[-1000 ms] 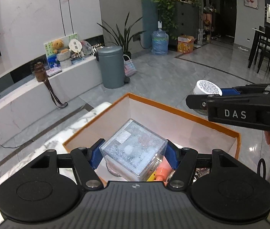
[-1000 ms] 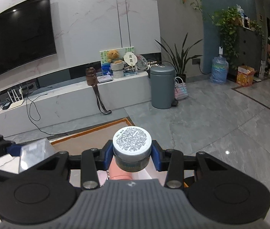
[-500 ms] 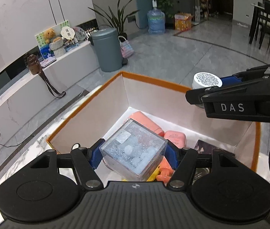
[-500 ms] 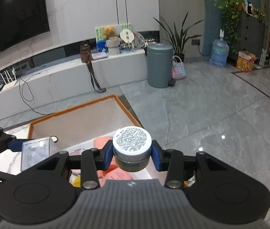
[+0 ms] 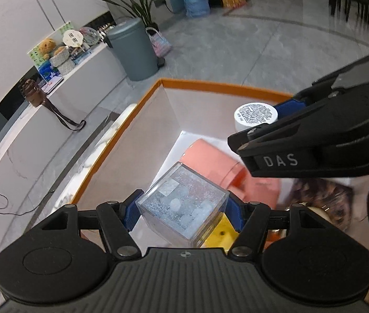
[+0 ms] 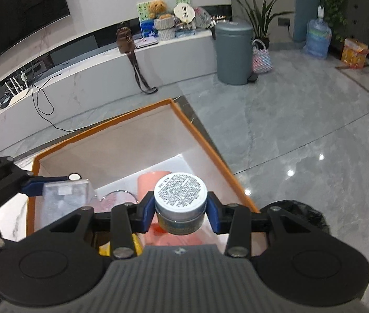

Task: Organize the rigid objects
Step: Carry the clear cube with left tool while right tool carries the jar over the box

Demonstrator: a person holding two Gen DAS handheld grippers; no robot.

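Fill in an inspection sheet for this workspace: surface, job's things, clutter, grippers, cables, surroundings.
Surface: marble tabletop under an orange-rimmed box.
Job's things: clear cube and white-lidded jar, both held over the box; pink items and a yellow item already inside.
Clutter: dark patterned item in the box, too blurred to name.
Grippers: left gripper shut on the cube; right gripper shut on the jar.
Cables: black cable on the floor by the white ledge.
Surroundings: grey bin, plant, water bottle, television.
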